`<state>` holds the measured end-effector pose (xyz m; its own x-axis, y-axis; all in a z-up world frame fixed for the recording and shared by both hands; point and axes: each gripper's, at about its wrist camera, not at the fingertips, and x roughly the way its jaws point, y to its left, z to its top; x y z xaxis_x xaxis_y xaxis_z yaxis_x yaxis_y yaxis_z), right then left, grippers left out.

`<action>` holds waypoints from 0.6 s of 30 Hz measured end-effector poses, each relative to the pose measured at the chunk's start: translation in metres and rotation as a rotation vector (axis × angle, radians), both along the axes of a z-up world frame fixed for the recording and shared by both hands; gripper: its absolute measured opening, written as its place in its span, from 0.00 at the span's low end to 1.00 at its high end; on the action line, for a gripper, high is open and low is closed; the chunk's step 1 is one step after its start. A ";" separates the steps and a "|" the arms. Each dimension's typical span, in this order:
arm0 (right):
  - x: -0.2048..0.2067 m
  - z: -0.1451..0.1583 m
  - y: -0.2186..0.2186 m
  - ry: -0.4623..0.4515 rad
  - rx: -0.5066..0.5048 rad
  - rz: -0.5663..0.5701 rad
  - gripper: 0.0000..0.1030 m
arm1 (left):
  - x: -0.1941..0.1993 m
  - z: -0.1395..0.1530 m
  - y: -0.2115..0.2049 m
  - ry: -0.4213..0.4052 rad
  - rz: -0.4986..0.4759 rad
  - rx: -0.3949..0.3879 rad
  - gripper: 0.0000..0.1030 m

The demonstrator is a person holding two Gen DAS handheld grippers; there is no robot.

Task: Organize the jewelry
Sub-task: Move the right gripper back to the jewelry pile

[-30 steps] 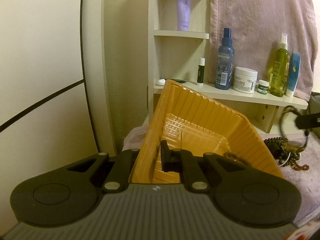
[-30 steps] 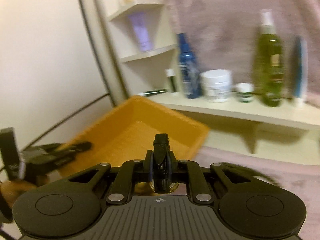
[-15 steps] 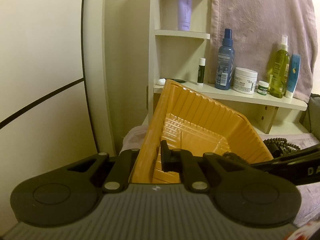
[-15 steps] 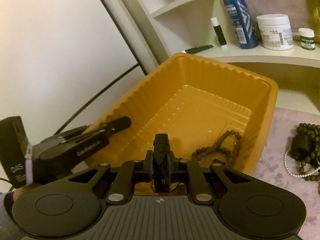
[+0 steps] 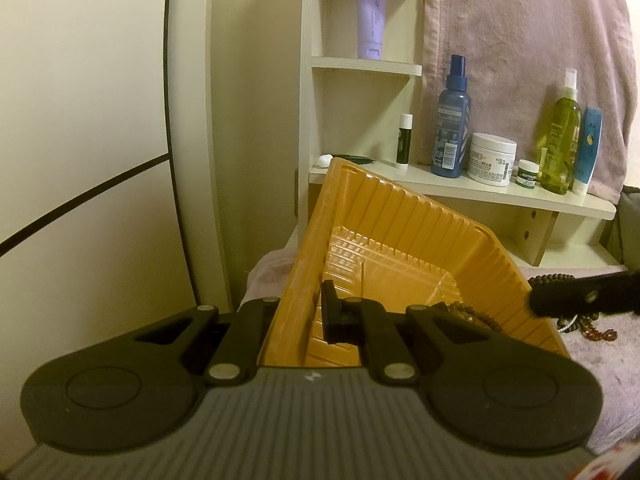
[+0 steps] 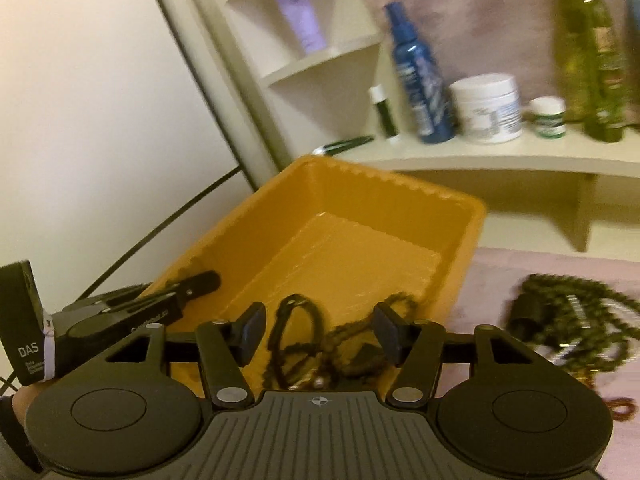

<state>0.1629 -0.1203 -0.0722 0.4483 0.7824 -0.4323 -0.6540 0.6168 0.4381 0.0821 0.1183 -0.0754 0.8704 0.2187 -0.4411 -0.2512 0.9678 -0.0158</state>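
Observation:
My left gripper (image 5: 316, 312) is shut on the near rim of an orange plastic tray (image 5: 404, 236) and holds it tilted; it also shows in the right wrist view (image 6: 200, 282). My right gripper (image 6: 318, 332) is open over the tray's (image 6: 360, 216) near end. A black cord bracelet (image 6: 294, 340) and a dark bead strand (image 6: 360, 332) lie in the tray below it. More bead necklaces (image 6: 580, 320) lie in a heap on the pink cloth to the right, also seen in the left wrist view (image 5: 576, 320).
A white shelf (image 5: 460, 192) behind the tray carries a blue spray bottle (image 5: 452, 120), a white cream jar (image 5: 492, 158), a green bottle (image 5: 560, 144) and small tubes. A pink towel (image 5: 520, 40) hangs behind. A white panel stands at left.
My right gripper has opened and released the black cord bracelet into the tray, then drawn back a little. The left gripper keeps holding the tray still.

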 end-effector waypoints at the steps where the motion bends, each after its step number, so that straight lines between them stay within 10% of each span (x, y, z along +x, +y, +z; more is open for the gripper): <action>1: -0.001 0.001 -0.007 -0.004 -0.007 -0.021 0.58 | 0.000 0.000 0.000 0.001 0.000 0.002 0.09; 18: -0.001 -0.032 -0.122 0.014 -0.213 -0.270 0.58 | 0.001 -0.001 0.000 0.008 -0.001 0.012 0.09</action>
